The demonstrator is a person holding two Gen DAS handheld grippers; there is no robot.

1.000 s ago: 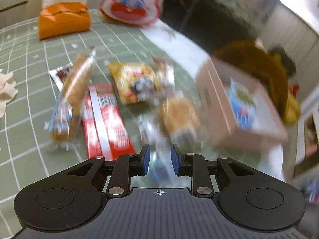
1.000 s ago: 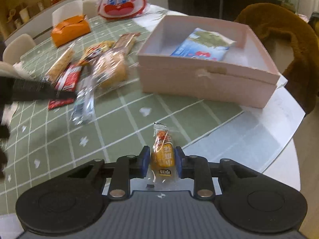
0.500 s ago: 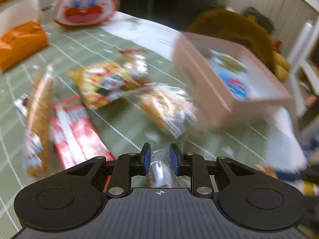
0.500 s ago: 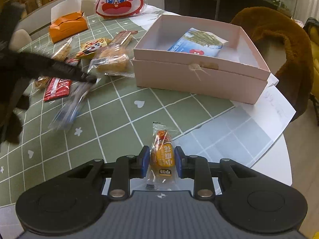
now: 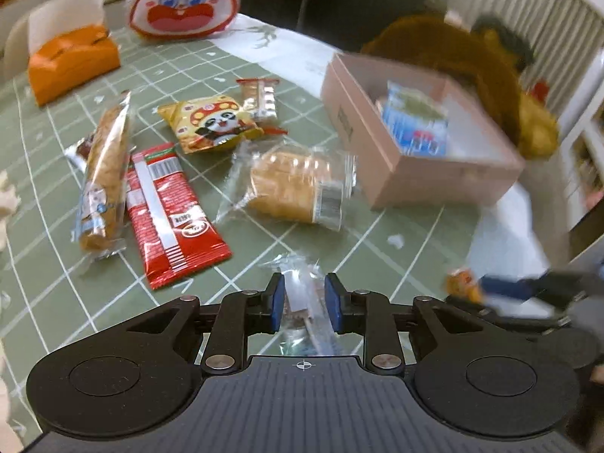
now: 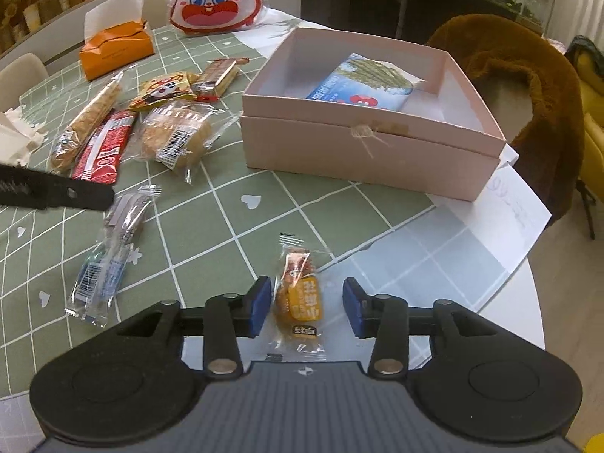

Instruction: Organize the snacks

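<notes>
1. Right wrist view: the right gripper has its jaws opening, pads clear on both sides of the orange candy packet, which lies on the table between them, released.
2. Beyond it sits the pink box, lid off, and inside it lies one blue-and-white packet, leaning against the far wall; the rest of the box floor shows bare white.
3. Over on the left, the left gripper has its jaws opening too, with a clear-wrapped snack lying between the pads; I cannot tell whether they press it.
4. That same clear-wrapped snack rests flat on the green checked tablecloth, well apart from the box.
5. Left of the box lies a loose cluster: wrapped bread, a red bar, a long stick snack, a yellow panda packet and a wafer pack.
6. Far back stand an orange tissue box and a rabbit-face bag.
</notes>
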